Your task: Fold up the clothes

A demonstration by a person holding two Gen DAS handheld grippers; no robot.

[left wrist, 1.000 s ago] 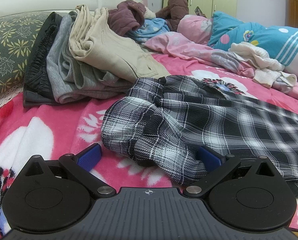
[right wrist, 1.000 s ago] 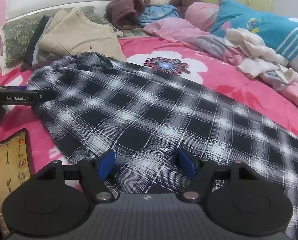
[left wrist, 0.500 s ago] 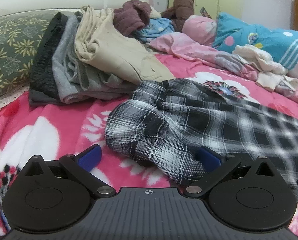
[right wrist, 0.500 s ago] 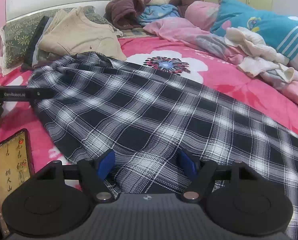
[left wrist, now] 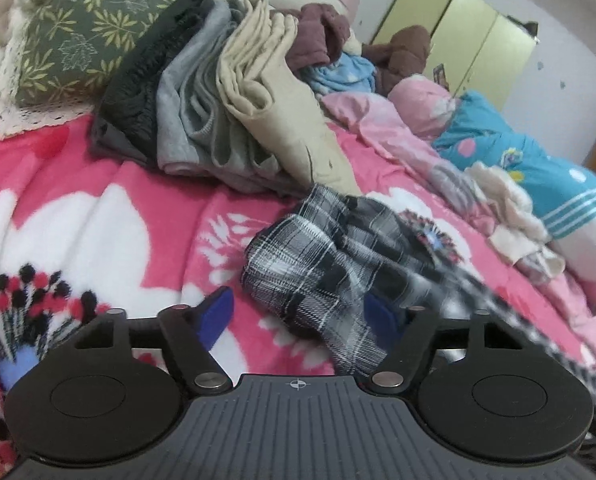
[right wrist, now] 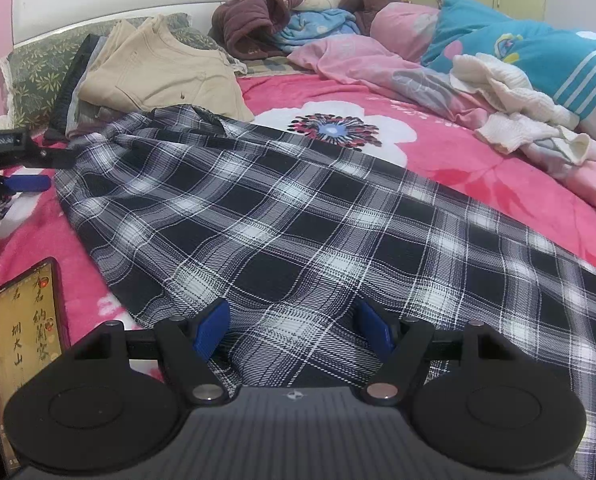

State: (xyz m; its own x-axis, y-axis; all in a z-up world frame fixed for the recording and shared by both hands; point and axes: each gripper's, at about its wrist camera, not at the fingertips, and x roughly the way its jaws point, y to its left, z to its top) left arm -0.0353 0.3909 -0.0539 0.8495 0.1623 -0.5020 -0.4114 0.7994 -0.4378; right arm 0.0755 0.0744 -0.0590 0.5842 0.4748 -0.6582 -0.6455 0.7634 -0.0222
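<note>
Rolled and shifted since the earlier frame, the left gripper now views the bed at a tilt, and its jaws are closing from full spread around the bunched waist end of the plaid garment; cloth lies between the blue pads, the right pad already against it, the left pad not yet pressing. Item: plaid garment, black and white check, spread lengthwise across the pink floral bedspread, flattened presumably so a fold can be carried end to end. Right gripper: unmoved, jaws held fairly wide over the near edge of the cloth, fabric between the pads, no visible pinch; likely waiting to take its corner together with the left. Stack of folded clothes, black, grey and beige, leans against the green leaf-print pillow just beyond the waist end, apparently the finished pile. Phone lies screen-up at the near left. Unfolded heap, cream and pink items, well apart at right.
</note>
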